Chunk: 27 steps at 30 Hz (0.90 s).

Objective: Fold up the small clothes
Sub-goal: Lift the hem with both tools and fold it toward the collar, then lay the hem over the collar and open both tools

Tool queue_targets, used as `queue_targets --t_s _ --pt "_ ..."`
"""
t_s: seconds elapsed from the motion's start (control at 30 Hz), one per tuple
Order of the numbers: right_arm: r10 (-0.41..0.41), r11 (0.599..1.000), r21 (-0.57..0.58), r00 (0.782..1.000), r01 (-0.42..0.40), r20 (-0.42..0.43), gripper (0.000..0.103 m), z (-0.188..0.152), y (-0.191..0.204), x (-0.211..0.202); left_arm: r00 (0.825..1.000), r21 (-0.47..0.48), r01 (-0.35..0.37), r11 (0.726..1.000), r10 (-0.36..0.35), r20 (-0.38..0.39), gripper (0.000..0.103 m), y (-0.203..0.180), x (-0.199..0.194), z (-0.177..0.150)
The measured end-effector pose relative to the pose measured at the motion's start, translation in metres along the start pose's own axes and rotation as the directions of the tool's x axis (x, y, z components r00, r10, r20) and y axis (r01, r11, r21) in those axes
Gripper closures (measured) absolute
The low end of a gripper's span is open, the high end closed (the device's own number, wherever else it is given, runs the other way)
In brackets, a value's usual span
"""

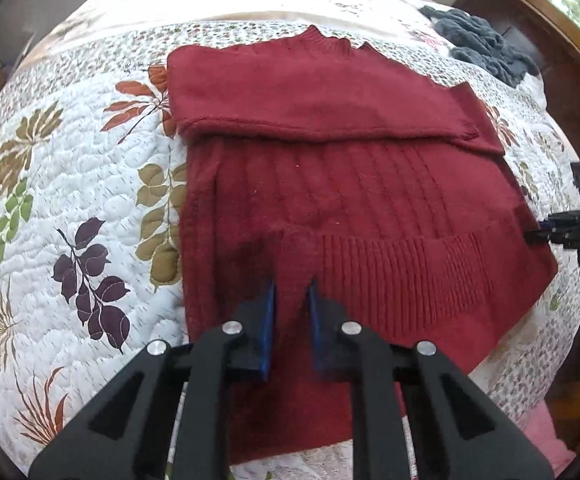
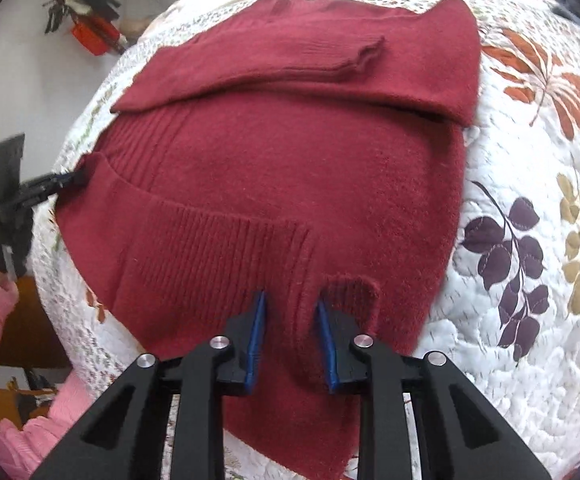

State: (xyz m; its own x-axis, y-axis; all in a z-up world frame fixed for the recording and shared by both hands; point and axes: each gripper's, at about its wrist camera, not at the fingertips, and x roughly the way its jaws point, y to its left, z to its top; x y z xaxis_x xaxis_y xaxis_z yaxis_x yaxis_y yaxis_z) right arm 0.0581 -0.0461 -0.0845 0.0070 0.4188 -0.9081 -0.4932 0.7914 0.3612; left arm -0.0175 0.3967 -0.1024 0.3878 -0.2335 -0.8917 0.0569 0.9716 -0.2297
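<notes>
The quilted bed (image 1: 70, 208) carries a dark red knit sweater (image 1: 330, 184) lying flat, its sleeves already crossed over the chest and its ribbed hem (image 2: 218, 248) nearest the camera. The left gripper (image 1: 292, 292) pinches a raised tuck of hem between its blue-padded fingers (image 1: 268, 320); the right gripper (image 2: 290, 304) likewise has hem fabric bunched between narrowly parted fingers. To fold well, I would lift both corners together at equal height, keep the hem taut between them, carry it toward the collar (image 1: 326, 40) and lay it down squarely before letting go.
</notes>
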Motion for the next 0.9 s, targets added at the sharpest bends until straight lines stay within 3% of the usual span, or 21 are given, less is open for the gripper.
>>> queue_targets --t_s 0.07,0.23,0.3,0.33,0.37,0.4,0.47,0.67,0.9 --pt "-0.024 0.999 0.022 1.0 0.024 -0.002 0.072 0.001 -0.005 0.002 1.0 -0.001 -0.014 1.0 0.014 -0.027 0.087 0.002 0.009 0.0" --pt "0.014 0.998 0.064 1.0 -0.014 -0.003 0.062 0.002 -0.008 0.009 0.998 -0.038 -0.009 0.999 0.006 -0.055 0.076 0.007 0.026 0.004" --pt "-0.031 0.999 0.025 0.999 0.031 -0.009 0.065 0.001 -0.001 0.013 0.998 -0.031 -0.024 0.999 0.023 -0.052 0.078 0.004 0.026 0.004" --pt "-0.053 0.999 0.01 0.999 0.053 -0.007 0.072 0.001 0.002 0.013 0.998 -0.02 -0.037 0.999 0.036 -0.045 0.086 0.001 0.025 0.003" --pt "-0.06 0.998 -0.001 0.998 0.06 -0.001 0.088 0.0 0.006 0.011 0.998 -0.005 -0.053 0.999 0.052 -0.033 0.092 -0.003 0.022 0.002" --pt "-0.052 0.999 0.001 0.999 0.052 0.004 0.092 0.0 0.008 0.009 0.998 0.011 -0.065 0.998 0.065 -0.017 0.097 -0.008 0.017 0.0" --pt "-0.057 0.998 0.001 0.998 0.057 0.031 0.096 -0.002 0.011 -0.002 0.998 0.028 -0.063 0.998 0.062 0.02 0.097 -0.016 0.005 -0.004" --pt "-0.033 0.999 0.002 0.99 0.033 0.137 0.097 -0.006 0.021 -0.047 0.987 0.034 -0.044 0.998 0.039 0.153 0.098 -0.029 -0.039 -0.007" --pt "-0.041 0.999 -0.009 0.965 0.044 0.257 0.097 0.019 0.03 -0.096 0.946 -0.006 -0.058 0.998 0.056 0.318 0.098 -0.029 -0.08 0.031"
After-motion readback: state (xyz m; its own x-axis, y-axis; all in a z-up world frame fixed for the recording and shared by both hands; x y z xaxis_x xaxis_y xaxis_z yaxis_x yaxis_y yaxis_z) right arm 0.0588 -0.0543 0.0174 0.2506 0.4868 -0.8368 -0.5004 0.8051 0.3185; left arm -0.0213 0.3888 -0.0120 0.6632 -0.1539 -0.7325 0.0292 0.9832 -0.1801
